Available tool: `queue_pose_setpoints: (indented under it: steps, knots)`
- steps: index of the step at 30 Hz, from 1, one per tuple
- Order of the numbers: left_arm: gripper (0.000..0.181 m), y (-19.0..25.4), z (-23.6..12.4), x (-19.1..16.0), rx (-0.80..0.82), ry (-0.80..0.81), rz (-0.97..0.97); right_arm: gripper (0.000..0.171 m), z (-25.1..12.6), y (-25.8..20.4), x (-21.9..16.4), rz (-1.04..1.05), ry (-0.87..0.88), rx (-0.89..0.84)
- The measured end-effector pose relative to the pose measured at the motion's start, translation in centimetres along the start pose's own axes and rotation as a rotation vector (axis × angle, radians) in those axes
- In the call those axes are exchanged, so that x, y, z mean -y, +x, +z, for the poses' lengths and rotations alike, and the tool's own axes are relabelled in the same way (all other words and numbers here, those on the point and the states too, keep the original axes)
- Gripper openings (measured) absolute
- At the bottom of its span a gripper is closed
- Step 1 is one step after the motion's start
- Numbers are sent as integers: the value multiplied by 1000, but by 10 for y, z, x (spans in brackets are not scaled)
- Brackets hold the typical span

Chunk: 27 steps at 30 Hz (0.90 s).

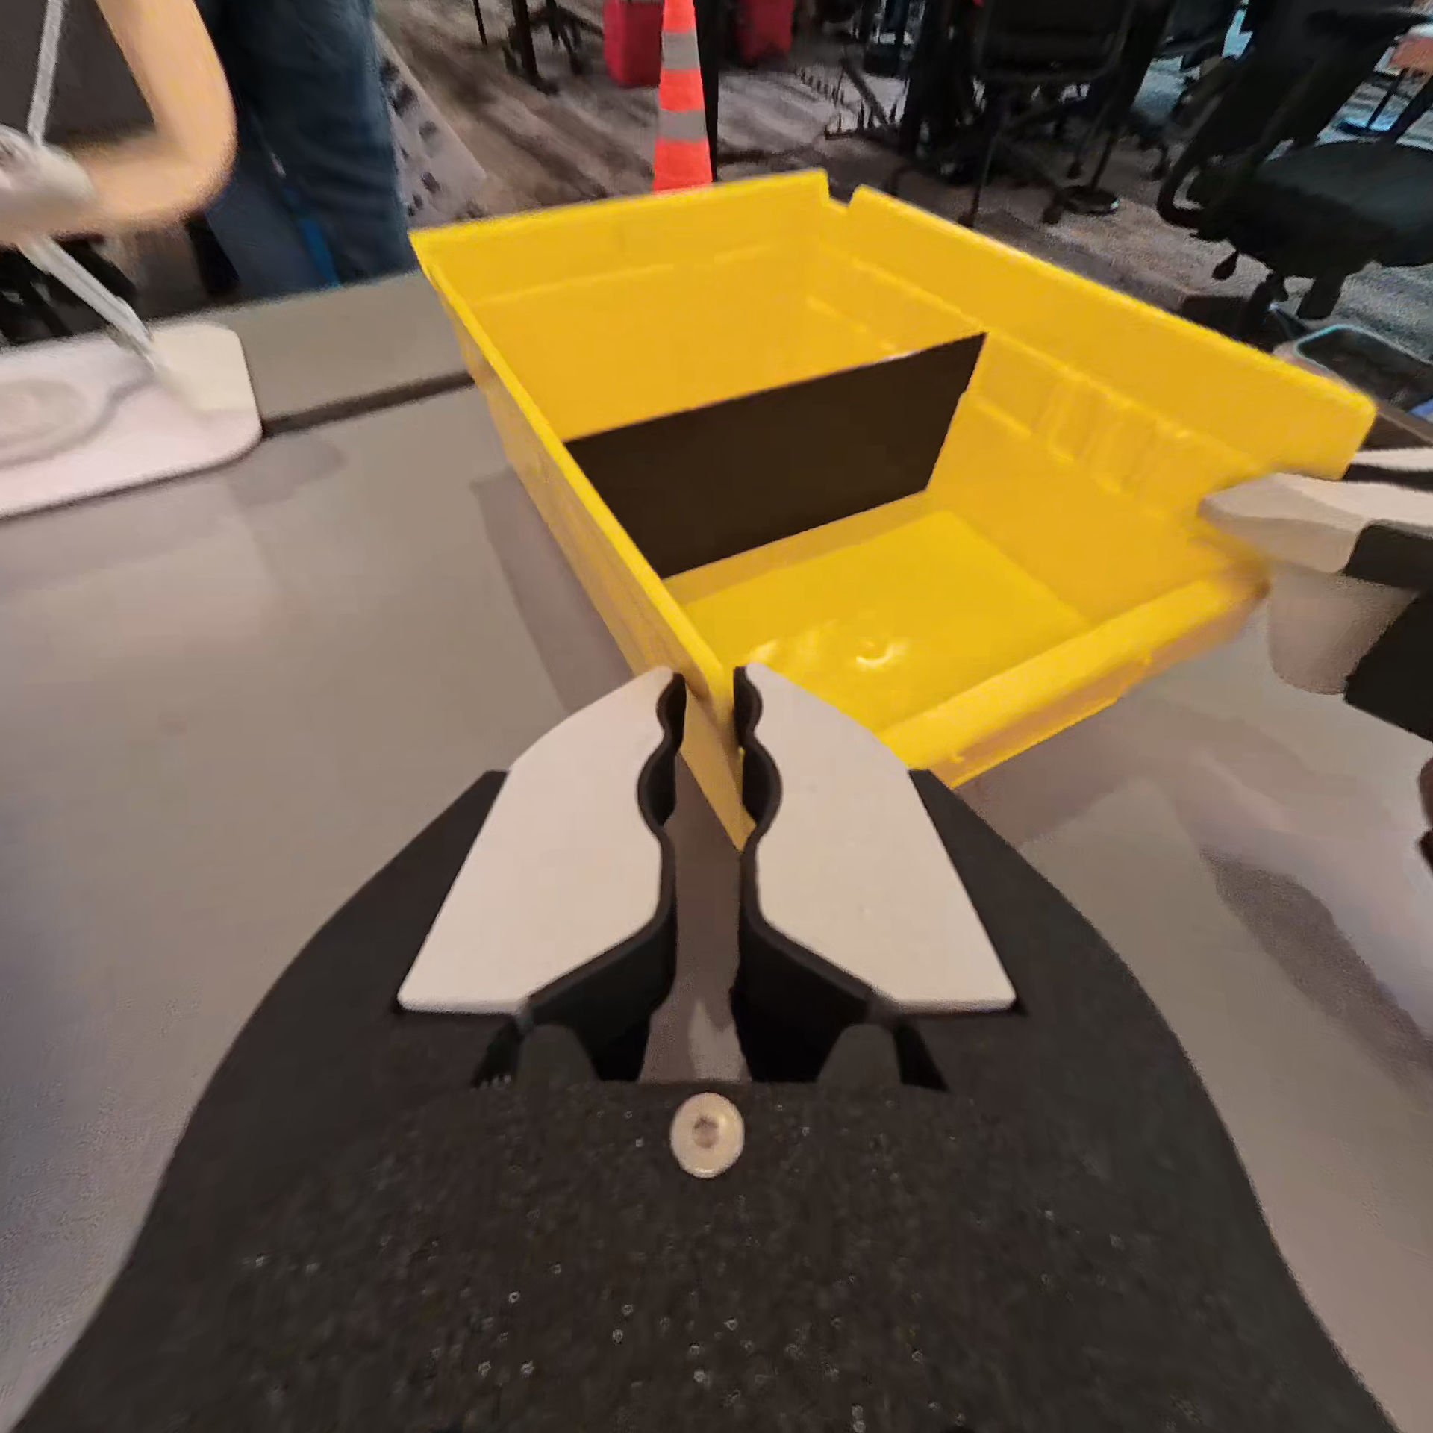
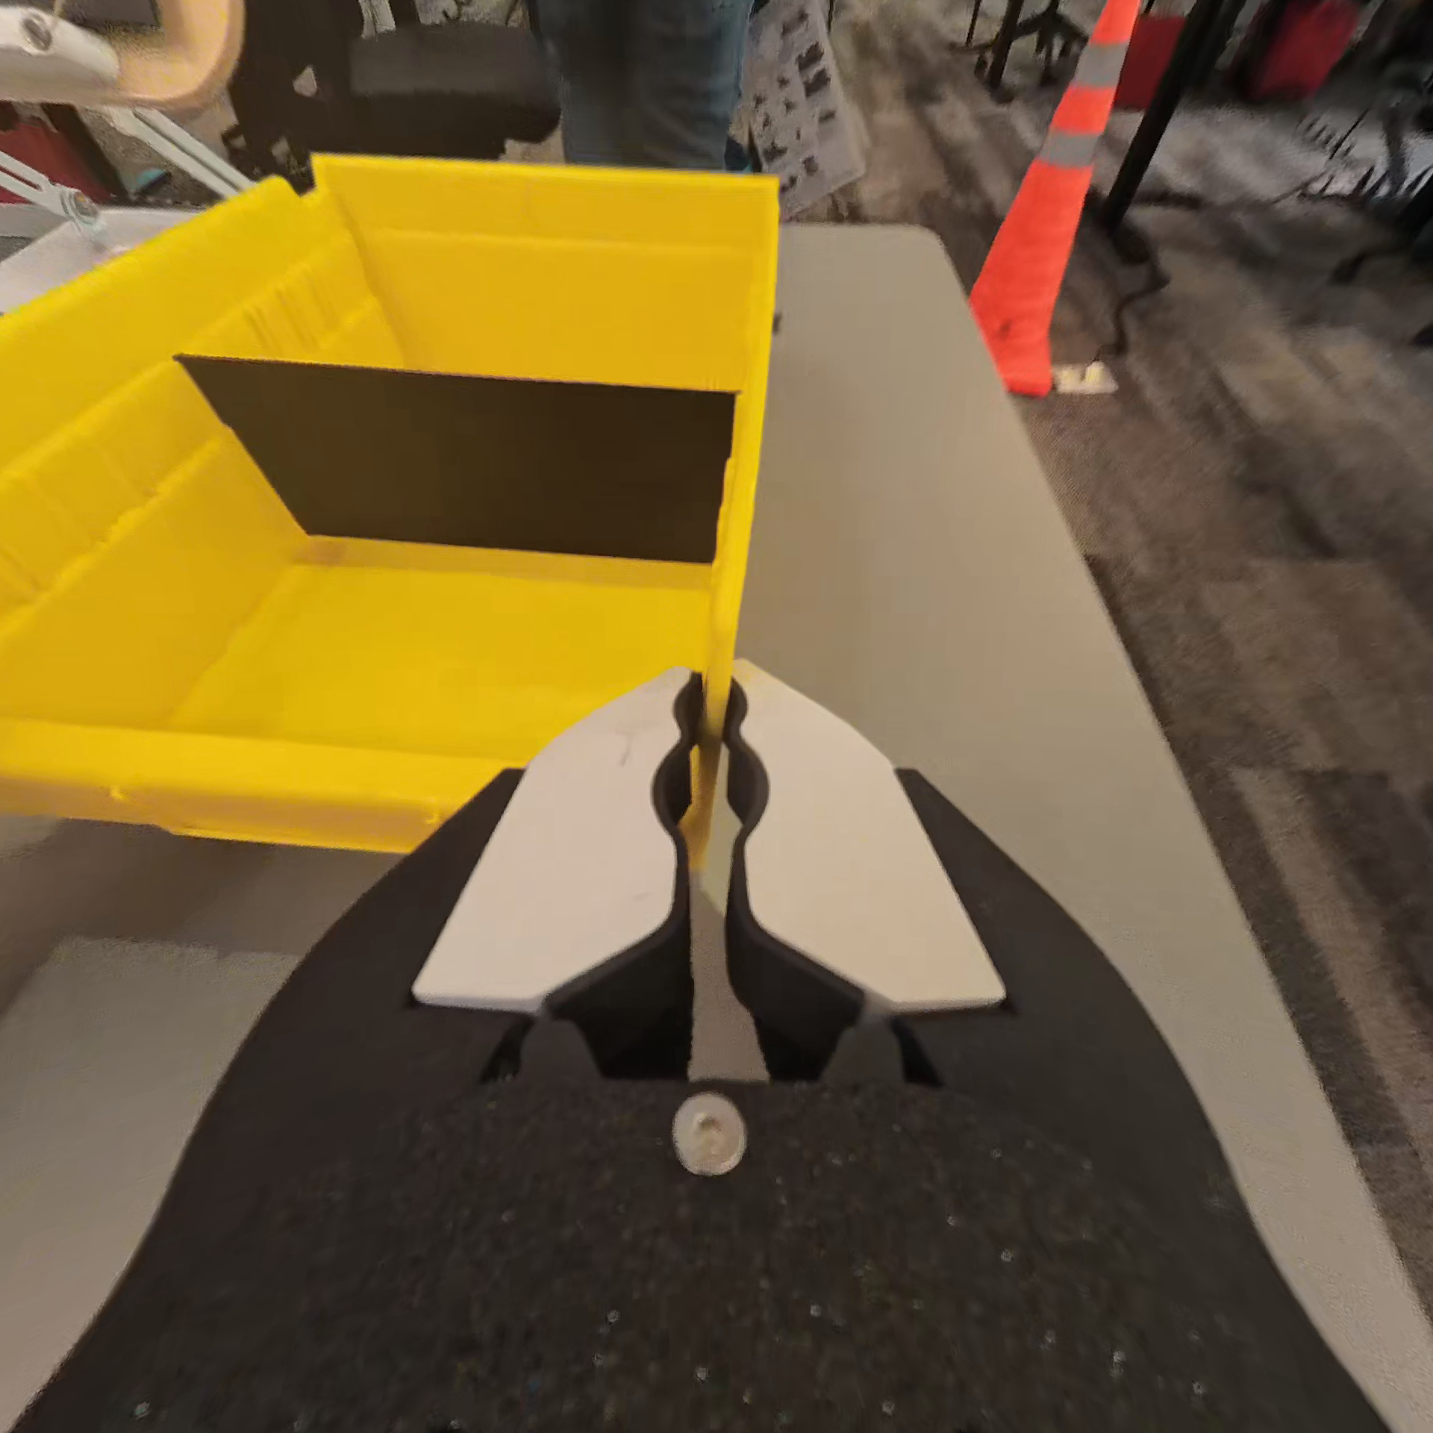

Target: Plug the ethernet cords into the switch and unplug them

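We hold a yellow bin (image 1: 892, 636) by its near corners: our left tool (image 1: 709, 690) is clamped on the bin's left side wall at the near corner, and our right tool (image 2: 717, 682) is clamped on the bin's right side wall at its near corner. A black divider (image 1: 775, 450) stands across the bin's middle; the bin's near compartment lies bare. We see no ethernet cords or switch. Left of the bin the grey surface (image 1: 271, 659) runs open to a white lamp base (image 1: 116, 411). Right of the bin a strip of surface reaches its edge, carpet beyond, an orange cone (image 2: 1039, 256) past it
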<state>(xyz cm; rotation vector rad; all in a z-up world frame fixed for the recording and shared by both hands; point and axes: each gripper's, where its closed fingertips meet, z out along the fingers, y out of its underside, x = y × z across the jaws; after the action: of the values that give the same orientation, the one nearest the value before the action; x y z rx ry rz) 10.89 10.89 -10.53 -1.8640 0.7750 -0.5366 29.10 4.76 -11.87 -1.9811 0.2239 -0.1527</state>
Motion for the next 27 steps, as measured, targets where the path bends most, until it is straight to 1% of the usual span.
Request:
queue_pose_setpoints:
  steps: [2, 3, 6, 8, 9, 10, 11, 13, 15, 16, 18, 21, 24, 27]
  knots:
    - [13, 6, 3, -13, -26, -42, -25, 3, 8, 5, -14, -9, -48, -11]
    - [13, 8, 4, -14, -37, -22, -23, 3, 10, 7, -13, -9, -30, -9]
    - [15, 11, 5, -13, -62, 20, -4, 2, 17, 8, -9, 65, -48, 40]
    - [16, 13, 2, -10, -96, 23, -14, 3, 18, 11, -8, 43, -78, 30]
    - [19, 15, -1, -5, -119, 45, -18, 9, 16, 15, -5, 16, -68, -2]
    - [25, 17, -8, 3, -149, 89, -15, 19, 12, 20, 1, -22, -41, -44]
    - [28, 15, -18, 13, -169, 143, -6, 25, 5, 24, 9, -55, -17, -77]
    - [31, 7, -41, 26, -192, 220, 40, 26, -13, 25, 25, -76, -2, -108]
    - [39, -11, -63, 30, -182, 219, 89, 28, -32, 10, 50, -90, 41, -88]
    - [41, -22, -77, 30, -168, 208, 99, 31, -40, -3, 61, -100, 59, -57]
    - [41, -53, -107, 29, -118, 205, 99, 32, -51, -39, 79, -106, 83, 24]
    - [40, -115, -158, 20, 6, 215, 40, 32, -56, -118, 90, -61, 123, 232]
    - [38, -194, -212, 1, 205, 217, -31, 33, -49, -212, 78, -9, 79, 472]
    - [37, -267, -256, -30, 397, 180, -96, 45, -37, -302, 56, 30, -10, 655]
